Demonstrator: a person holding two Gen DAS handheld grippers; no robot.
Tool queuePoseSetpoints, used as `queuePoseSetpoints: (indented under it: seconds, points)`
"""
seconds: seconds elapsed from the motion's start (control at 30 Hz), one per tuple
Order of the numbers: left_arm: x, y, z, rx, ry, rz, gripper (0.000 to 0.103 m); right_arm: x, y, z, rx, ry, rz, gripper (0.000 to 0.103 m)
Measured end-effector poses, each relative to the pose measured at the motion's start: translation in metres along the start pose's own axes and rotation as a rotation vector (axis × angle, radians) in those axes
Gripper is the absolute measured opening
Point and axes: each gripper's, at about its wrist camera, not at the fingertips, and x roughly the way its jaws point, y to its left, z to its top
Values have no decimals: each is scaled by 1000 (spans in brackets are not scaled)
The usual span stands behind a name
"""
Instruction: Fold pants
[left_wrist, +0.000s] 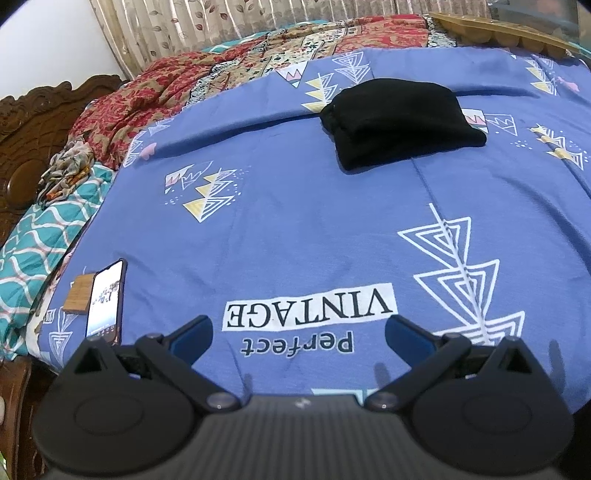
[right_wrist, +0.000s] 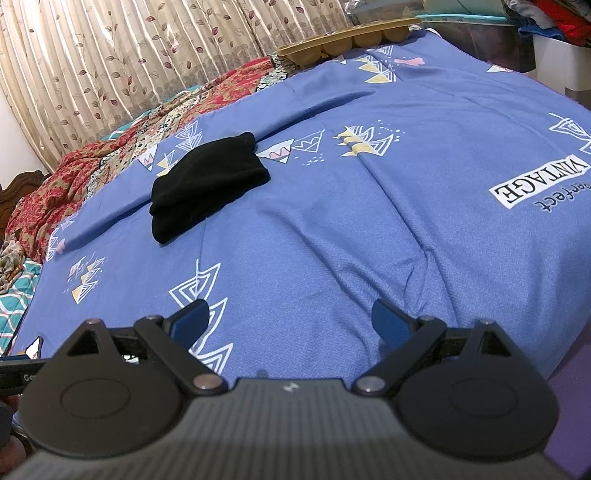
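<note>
Covering most of both views, a blue bedsheet (left_wrist: 295, 229) printed with white and yellow triangles is being stretched across the bed, with beige leaf-patterned curtains (right_wrist: 110, 66) being hung behind it. A red floral blanket (left_wrist: 147, 96) is being left bunched along the far left edge of the sheet, beside a carved wooden headboard (left_wrist: 33, 122). The black pants (left_wrist: 400, 123) are being kept in a compact folded bundle on the far half of the sheet, well apart from both grippers; in the right wrist view the pants (right_wrist: 208, 184) are being seen to the left of centre. A yellowish tray (right_wrist: 343, 42) is being rested at the far edge of the bed. A phone (left_wrist: 105, 299) with a lit screen is being left on the near left corner, touching a small wooden block (left_wrist: 78, 299). The left gripper (left_wrist: 299, 334) is being held with its jaws spread wide and nothing between them, above the "Perfect VINTAGE" print. The right gripper (right_wrist: 291, 321) is likewise being held spread and empty above bare sheet.
</note>
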Motion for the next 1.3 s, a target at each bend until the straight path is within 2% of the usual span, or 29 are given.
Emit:
queuePoseSetpoints:
  seconds: [0.43, 1.3]
  points:
    - [-7, 0, 1, 31, -74, 92, 103, 1, -3, 3, -3, 5, 11, 96]
    - [-4, -2, -3, 26, -13, 16, 103, 1, -10, 6, 9, 9, 18, 96]
